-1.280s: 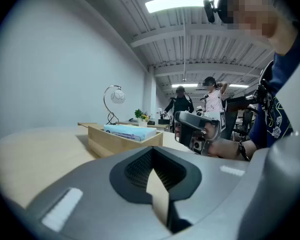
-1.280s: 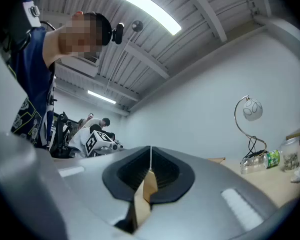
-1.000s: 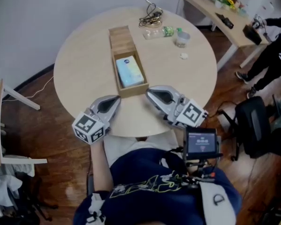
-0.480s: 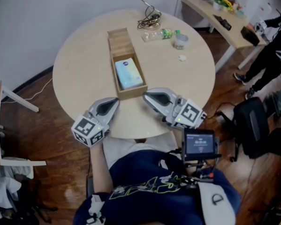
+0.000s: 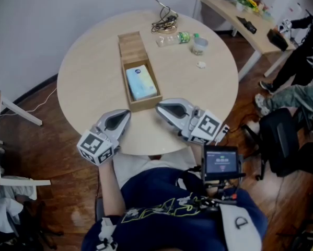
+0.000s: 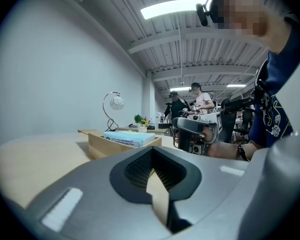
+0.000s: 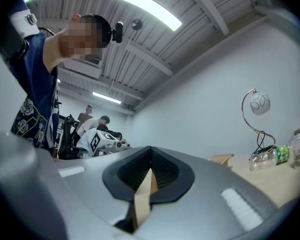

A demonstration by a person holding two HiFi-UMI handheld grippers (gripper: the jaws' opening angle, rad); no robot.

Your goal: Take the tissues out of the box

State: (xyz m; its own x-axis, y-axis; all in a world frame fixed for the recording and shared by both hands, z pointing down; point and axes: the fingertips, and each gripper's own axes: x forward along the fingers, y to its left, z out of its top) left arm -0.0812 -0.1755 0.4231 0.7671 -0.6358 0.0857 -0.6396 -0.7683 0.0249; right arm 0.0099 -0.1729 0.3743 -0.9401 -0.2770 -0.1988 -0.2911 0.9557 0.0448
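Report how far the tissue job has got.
Nothing is done yet: the tissue pack lies inside the wooden box. Nothing is in hand: left gripper and right gripper are shut, empty, flanking the box's near end. Left: grasp the pack and lift it out.

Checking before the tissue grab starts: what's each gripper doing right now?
Left gripper: closed, holding nothing.
Right gripper: closed, holding nothing.
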